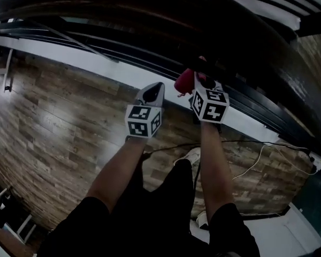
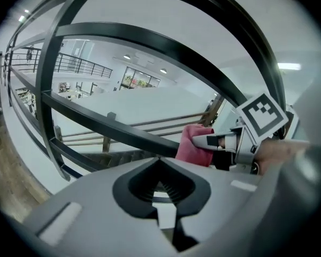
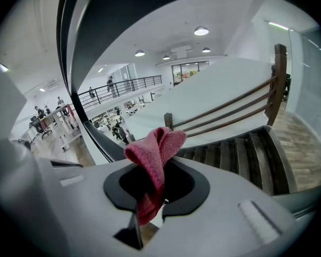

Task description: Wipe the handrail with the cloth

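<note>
Cloth [image 3: 154, 157], pink-red, clenched in fingers of right gripper [image 1: 201, 80], close under handrail [image 1: 150, 20]. Left gripper [image 1: 154, 90] just short of handrail, fingers pressed together, empty.

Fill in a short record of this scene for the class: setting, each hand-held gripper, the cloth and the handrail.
Setting: wood-plank floor, with a staircase beyond
Left hand-held gripper: jaws together, holding nothing
Right hand-held gripper: shut on the cloth
Cloth: red, bunched, sticking up out of the jaws
Handrail: dark, curved, just ahead of both grippers
Contact: cannot tell whether the cloth touches the handrail
</note>
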Motion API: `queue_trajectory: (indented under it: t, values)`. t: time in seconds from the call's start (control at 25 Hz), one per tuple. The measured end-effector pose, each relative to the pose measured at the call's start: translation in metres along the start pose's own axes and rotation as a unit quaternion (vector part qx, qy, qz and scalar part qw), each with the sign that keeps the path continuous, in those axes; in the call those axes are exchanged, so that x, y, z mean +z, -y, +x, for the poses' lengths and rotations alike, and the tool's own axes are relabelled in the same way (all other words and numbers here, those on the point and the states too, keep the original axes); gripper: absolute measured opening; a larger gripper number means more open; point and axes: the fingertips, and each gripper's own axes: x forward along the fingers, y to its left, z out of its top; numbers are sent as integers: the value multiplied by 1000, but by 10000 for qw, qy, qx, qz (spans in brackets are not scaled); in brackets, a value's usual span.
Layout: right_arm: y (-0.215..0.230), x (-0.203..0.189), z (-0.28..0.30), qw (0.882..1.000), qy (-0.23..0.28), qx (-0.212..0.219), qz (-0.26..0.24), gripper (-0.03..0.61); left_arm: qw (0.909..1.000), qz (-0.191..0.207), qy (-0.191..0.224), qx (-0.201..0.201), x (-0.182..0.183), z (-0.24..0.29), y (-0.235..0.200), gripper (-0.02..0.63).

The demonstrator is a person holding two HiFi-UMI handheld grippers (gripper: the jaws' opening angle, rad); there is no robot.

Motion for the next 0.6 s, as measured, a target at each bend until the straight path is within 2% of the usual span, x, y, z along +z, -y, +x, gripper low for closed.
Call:
queue_trajectory:
  t: [0.36, 0.52, 0.6]
  values:
    - [37, -17, -22, 9996, 81, -261, 47, 52, 9995, 119, -163, -240, -11, 20, 55, -2]
    - [52, -21, -32, 9994, 104, -323, 73, 52, 9965, 654, -301, -436, -11, 27, 76, -2]
    - [59, -23, -36, 9993, 135, -336, 133, 53, 9955, 752, -361, -449, -12, 28, 80, -2]
